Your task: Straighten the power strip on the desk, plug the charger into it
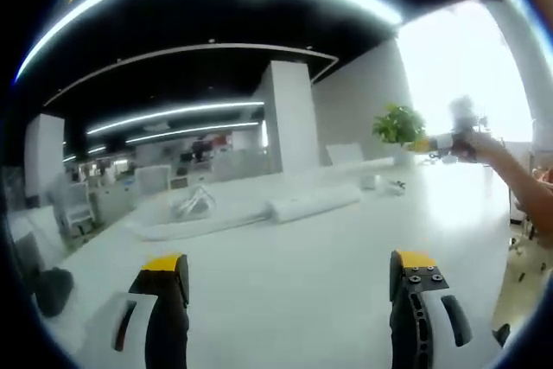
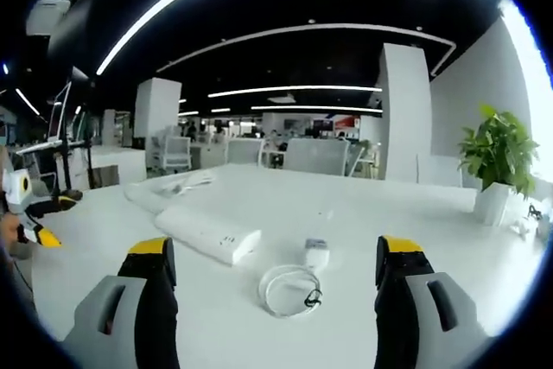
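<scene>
Your right tongs (image 2: 272,278) are spread wide and hold nothing above the white tabletop (image 2: 389,213); the power strip (image 2: 206,232) lies at an angle just ahead of them, with the charger (image 2: 316,253) and its coiled cable (image 2: 289,289) close beside it, unplugged. Your left tongs (image 1: 289,287) are likewise spread and empty, the power strip (image 1: 313,202) well ahead of them. A potted plant (image 2: 499,162) stands at the tabletop's far right.

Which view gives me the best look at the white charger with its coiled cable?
The right gripper view: the white charger and its coiled white cable lie close ahead on the white desk, unobstructed. In the left gripper view I cannot pick it out.
</scene>
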Demonstrator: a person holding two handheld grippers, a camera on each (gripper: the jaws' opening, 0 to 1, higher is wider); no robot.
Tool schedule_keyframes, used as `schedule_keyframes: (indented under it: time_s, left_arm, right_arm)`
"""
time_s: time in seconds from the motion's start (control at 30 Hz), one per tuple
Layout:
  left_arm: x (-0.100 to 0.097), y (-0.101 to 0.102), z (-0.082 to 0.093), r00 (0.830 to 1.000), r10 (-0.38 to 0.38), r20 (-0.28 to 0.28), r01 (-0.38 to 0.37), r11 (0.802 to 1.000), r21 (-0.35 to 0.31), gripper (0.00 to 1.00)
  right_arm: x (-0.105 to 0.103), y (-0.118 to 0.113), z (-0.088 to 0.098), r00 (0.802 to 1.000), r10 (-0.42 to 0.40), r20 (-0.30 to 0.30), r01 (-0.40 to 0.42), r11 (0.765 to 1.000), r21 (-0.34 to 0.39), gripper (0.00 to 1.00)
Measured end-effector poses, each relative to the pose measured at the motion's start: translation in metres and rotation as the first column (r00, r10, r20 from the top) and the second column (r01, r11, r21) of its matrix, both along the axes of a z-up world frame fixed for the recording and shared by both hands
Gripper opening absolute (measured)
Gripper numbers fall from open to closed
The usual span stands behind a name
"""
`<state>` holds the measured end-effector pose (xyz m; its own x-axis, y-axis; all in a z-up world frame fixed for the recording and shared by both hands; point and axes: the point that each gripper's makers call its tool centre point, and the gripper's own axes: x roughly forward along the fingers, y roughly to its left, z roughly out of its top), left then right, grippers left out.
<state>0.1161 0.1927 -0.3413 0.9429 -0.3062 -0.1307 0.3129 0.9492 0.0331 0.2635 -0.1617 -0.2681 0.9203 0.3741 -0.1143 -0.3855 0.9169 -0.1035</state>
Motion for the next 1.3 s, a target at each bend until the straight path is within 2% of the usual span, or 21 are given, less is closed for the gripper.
schedule_keyframes:
  time_s: [0.3, 0.83, 1.1, 1.3]
  left_arm:
    - [0.0, 0.003, 0.002, 1.0, 0.005, 0.005, -0.005, 1.0, 0.004, 0.99]
    - [0.0, 0.001, 0.003, 1.0, -0.002, 0.007, 0.002, 1.0, 0.001, 0.99]
    - [0.0, 0.0, 0.003, 1.0, -0.003, 0.007, 0.003, 1.0, -0.002, 0.99]
    - [0.0, -0.001, 0.004, 1.0, -0.005, 0.01, 0.005, 1.0, -0.004, 0.99]
  right_arm:
    - [0.014, -0.002, -0.007, 1.0, -0.024, -0.014, 0.025, 1.0, 0.012, 0.93]
    - [0.039, -0.005, -0.024, 0.998, -0.035, -0.043, 0.034, 0.999, -0.025, 0.91]
    - [0.045, -0.005, -0.029, 0.998, -0.035, -0.057, 0.035, 0.999, -0.009, 0.9]
    - [0.057, -0.006, -0.031, 0.997, -0.046, -0.059, 0.046, 0.999, -0.006, 0.89]
